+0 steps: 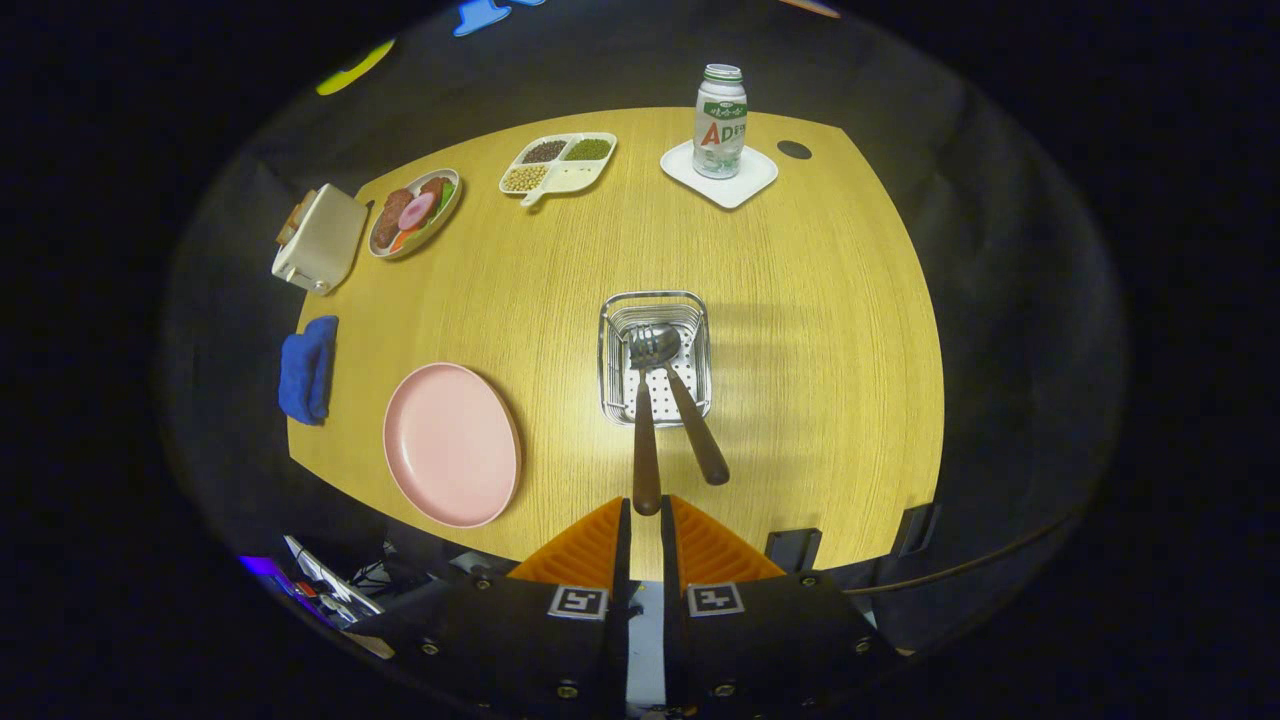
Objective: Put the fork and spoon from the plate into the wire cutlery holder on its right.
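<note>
The wire cutlery holder (655,358) stands mid-table, just beyond my fingers. Two dark-handled utensils lean in it, heads down and overlapping. The spoon (698,440) rests free, its handle slanting toward me and to the right. The other, the fork (645,440) by the tines I make out at its head, runs straight back to my gripper (645,503). Its handle end sits between the fingertips, which are closed to the handle's width. Left of the holder lies the pink plate (452,445), with nothing on it.
A blue cloth (307,368) lies at the table's left edge beside the plate. At the far side stand a white toaster (320,238), a plate of food (413,212), a divided dish of beans (557,163) and a bottle (720,120) on a white coaster.
</note>
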`<action>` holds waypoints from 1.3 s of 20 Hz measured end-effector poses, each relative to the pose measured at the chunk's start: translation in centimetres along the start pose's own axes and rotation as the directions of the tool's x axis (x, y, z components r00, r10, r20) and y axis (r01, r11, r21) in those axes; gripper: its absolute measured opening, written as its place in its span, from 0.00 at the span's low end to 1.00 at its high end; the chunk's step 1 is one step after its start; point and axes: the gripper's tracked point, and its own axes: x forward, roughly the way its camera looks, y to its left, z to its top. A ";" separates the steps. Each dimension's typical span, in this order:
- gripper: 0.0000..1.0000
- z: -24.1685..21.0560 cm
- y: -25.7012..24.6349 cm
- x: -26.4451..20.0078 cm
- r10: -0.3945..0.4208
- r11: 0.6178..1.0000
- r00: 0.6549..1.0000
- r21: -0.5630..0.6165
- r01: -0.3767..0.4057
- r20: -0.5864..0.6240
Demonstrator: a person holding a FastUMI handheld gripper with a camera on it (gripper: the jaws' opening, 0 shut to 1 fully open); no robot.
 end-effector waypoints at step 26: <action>0.15 12.9 6.8 -19.3 0.021 0.999 0.428 -0.038 0.031 0.903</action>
